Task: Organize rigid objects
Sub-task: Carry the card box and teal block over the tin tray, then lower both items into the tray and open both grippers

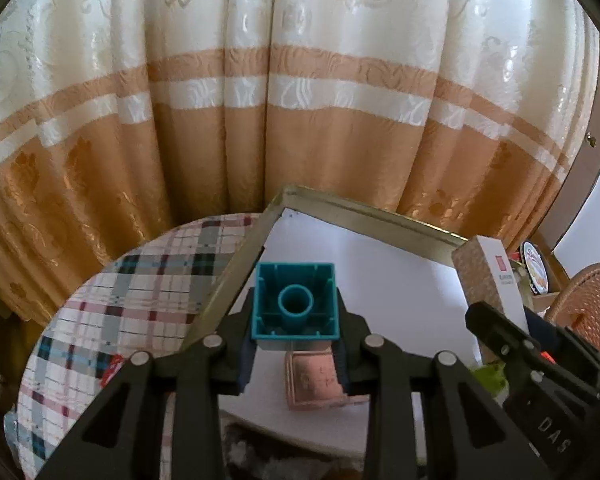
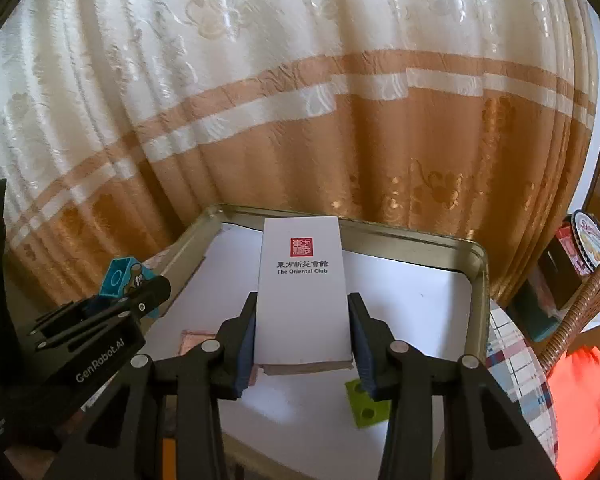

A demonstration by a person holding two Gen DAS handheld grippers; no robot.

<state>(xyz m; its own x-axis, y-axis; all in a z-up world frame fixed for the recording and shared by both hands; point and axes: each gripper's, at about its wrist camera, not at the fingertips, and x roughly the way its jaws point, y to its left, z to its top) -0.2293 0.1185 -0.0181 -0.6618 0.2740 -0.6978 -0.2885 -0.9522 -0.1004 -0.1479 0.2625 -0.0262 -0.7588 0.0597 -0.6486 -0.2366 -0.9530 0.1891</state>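
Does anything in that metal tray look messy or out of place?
Nothing looks spilled or broken. The tray holds a pink flat piece and a green block, lying loose and apart. The teal block and white box are each clamped in a hand-held gripper above it.

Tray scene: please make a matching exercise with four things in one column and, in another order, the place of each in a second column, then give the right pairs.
Things:
1. teal block
2. white box
3. green block
4. pink tile

Places:
a. flat on the tray floor, under the left gripper
b. clamped in the right gripper
c. clamped in the left gripper
d. on the tray floor, by the right gripper's right finger

Pairs: 1-c, 2-b, 3-d, 4-a
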